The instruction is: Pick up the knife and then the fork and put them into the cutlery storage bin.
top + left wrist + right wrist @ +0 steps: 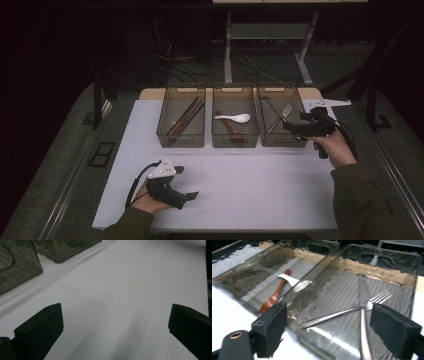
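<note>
right gripper (327, 327) jaws spread wide, fork (352, 311) crossing knife (363, 315) just beyond.

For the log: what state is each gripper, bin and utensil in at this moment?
Left gripper: open, holding nothing, low over the white table.
Right gripper: open, holding nothing, at the right bin.
Right bin: holds a fork and knife, crossed.
Middle bin: white spoon over a brown spoon.
Left bin: brown chopsticks lying flat.
</note>
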